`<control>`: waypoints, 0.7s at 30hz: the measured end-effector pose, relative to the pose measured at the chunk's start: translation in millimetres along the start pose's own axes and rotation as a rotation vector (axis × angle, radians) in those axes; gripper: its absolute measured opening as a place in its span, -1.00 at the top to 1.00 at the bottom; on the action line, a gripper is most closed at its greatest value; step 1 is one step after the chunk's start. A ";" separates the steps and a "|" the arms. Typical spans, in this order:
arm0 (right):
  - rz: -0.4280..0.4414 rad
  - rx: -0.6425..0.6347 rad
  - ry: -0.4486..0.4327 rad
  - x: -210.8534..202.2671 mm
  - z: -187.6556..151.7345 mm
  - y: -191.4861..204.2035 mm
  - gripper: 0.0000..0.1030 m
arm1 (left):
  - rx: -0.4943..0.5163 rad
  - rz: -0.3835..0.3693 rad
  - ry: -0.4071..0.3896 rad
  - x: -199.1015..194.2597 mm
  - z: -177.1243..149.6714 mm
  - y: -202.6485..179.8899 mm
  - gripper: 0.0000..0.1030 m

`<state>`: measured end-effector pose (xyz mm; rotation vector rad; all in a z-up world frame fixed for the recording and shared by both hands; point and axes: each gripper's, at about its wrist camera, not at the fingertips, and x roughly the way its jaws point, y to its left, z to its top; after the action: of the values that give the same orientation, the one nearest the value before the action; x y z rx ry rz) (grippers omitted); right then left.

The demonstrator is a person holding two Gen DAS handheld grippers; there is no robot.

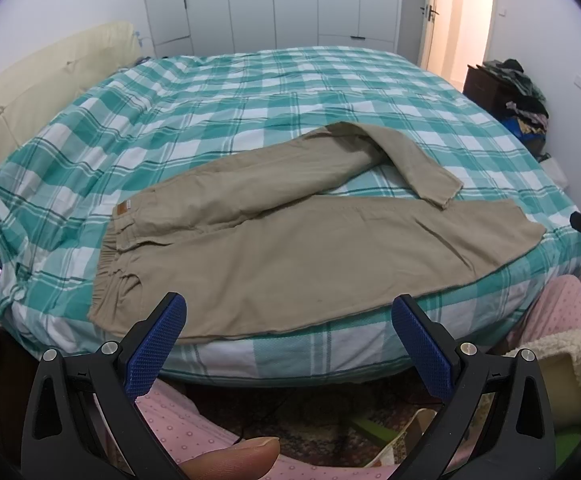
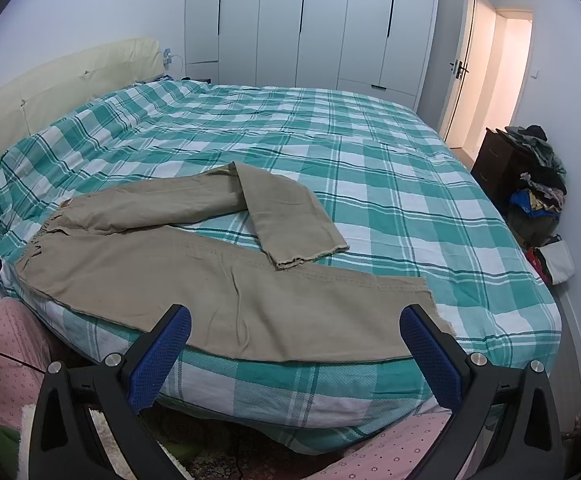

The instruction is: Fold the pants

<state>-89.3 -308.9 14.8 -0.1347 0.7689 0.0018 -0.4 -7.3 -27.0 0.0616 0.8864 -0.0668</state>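
Khaki pants [image 1: 290, 248] [image 2: 194, 280] lie flat near the front edge of a bed with a green and white checked cover [image 1: 250, 96] [image 2: 390, 184]. The waistband is at the left. The near leg stretches to the right along the bed edge. The far leg is bent back on itself, its hem resting near the near leg. My left gripper [image 1: 289, 314] hovers open in front of the waist and thigh area, holding nothing. My right gripper [image 2: 295, 326] hovers open in front of the near leg's hem end, also holding nothing. Neither touches the cloth.
A cream headboard [image 1: 30, 92] stands at the left. White wardrobes [image 2: 310, 20] line the back wall, beside an open door [image 2: 502, 76]. A dark cabinet with piled clothes [image 2: 530, 168] is at the right. The person's pink dotted trousers [image 1: 194, 436] show below the bed edge.
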 end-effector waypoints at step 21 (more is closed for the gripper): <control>0.007 0.017 0.017 7.5 -3.6 0.9 -1.00 | 0.011 -0.001 0.013 4.1 0.5 -4.5 -0.99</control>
<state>-86.5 -308.8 7.0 -0.1157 0.7866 0.0009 2.2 -11.9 -30.0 0.0717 0.8995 -0.0718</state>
